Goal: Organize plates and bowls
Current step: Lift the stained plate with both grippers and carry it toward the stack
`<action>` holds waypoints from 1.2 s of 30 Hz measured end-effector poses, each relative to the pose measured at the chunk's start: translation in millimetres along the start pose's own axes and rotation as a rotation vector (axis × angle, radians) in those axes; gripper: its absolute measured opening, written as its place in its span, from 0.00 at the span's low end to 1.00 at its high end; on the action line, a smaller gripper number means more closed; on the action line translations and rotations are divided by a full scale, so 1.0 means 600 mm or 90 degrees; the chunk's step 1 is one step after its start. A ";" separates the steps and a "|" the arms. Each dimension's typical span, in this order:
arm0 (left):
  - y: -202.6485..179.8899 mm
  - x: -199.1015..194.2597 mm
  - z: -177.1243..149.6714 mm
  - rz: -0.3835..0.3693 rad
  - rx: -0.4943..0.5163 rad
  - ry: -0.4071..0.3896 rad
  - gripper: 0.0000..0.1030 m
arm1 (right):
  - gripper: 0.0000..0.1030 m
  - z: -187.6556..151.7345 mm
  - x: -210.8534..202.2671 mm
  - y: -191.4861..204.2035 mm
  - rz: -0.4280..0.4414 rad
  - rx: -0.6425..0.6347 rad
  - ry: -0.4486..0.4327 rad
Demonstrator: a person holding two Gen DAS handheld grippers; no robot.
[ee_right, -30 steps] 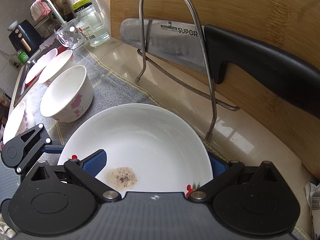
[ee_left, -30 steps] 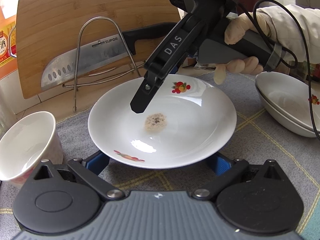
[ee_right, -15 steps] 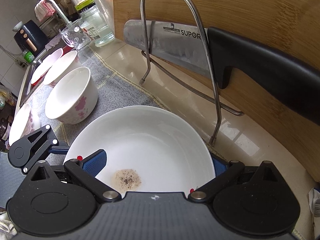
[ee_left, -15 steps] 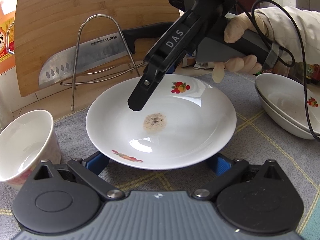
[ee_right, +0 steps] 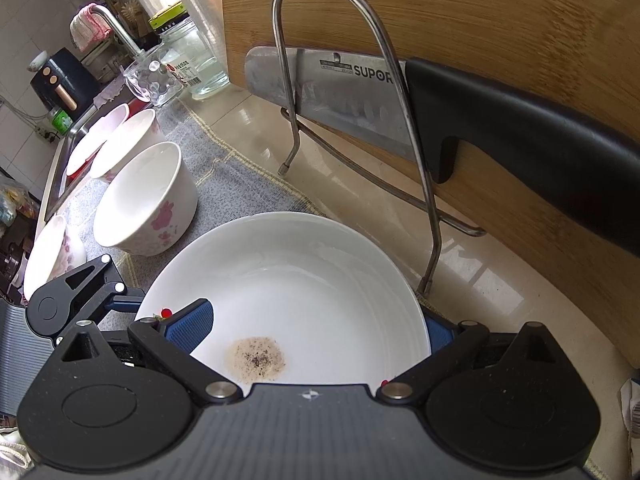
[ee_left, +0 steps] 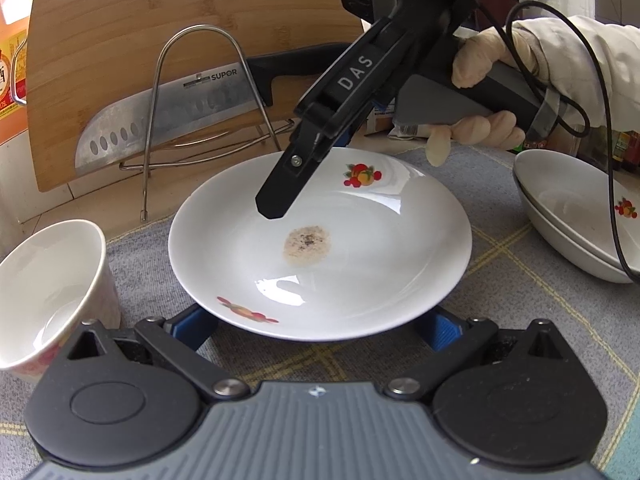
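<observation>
Left gripper [ee_left: 316,326]: held low at the near edge of the plate, jaws spread wide, blue pads [ee_left: 192,326] tucked under the rim on either side; whether the rim was pressed could not be told.

Plate [ee_left: 360,272]: white, round, so no long axis; set flat, face up, on the grey cloth [ee_left: 540,300] covering the table. Fruit prints were seen at the near and far rim, and a brown speckled stain [ee_left: 307,246] near the centre.

Right gripper [ee_right: 316,326]: seen in the left view as a black body marked DAS, slanted down over the plate from the far right, held by a gloved hand [ee_left: 478,92]. Its jaws were spread wide, one pad [ee_right: 188,324] above the plate's inner face, the other beyond the rim.

Change from a second earlier: both grippers were found in nearly the same stance; the plate was little shifted and was framed slightly farther from the rack.

Surroundings, near to far: a flowered white bowl [ee_right: 146,200] just left of the plate; two stacked bowls [ee_left: 580,216] to the right; further bowls by the sink. Behind the plate, a wire rack [ee_right: 348,120] was noted with a SUPOR knife [ee_right: 400,96] and an upright wooden cutting board [ee_right: 480,20], standing close to the far rim.
</observation>
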State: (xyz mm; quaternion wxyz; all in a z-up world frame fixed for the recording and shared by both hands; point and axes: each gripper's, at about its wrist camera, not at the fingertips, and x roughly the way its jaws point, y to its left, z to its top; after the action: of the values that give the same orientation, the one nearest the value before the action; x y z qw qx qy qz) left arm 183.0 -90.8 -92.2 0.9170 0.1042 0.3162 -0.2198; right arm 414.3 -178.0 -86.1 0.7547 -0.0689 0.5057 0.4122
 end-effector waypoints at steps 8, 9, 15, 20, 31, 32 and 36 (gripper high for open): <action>-0.009 -0.008 0.002 0.005 0.020 0.008 1.00 | 1.00 -0.007 -0.004 0.007 -0.008 0.006 0.005; -0.010 -0.009 0.003 0.006 0.022 0.009 1.00 | 1.00 -0.008 -0.004 0.010 -0.008 0.005 0.006; -0.014 -0.021 0.002 0.004 0.029 0.013 1.00 | 1.00 -0.012 -0.012 0.024 -0.009 0.004 0.007; -0.016 -0.033 0.003 0.001 0.026 0.010 1.00 | 1.00 -0.016 -0.019 0.034 -0.011 0.005 0.010; -0.021 -0.059 0.006 0.000 0.024 0.007 1.00 | 1.00 -0.034 -0.045 0.070 -0.010 0.004 0.000; -0.022 -0.062 0.006 0.001 0.025 0.007 1.00 | 1.00 -0.035 -0.047 0.073 -0.010 0.004 -0.001; -0.024 -0.070 0.010 0.002 0.021 0.006 1.00 | 1.00 -0.043 -0.058 0.086 -0.010 0.002 -0.004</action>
State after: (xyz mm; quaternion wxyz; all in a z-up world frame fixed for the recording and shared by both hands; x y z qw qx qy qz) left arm 149.9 -91.2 -61.9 0.9138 0.1209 0.3169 -0.2233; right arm 354.9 -177.1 -53.9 0.7594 -0.0706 0.5037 0.4058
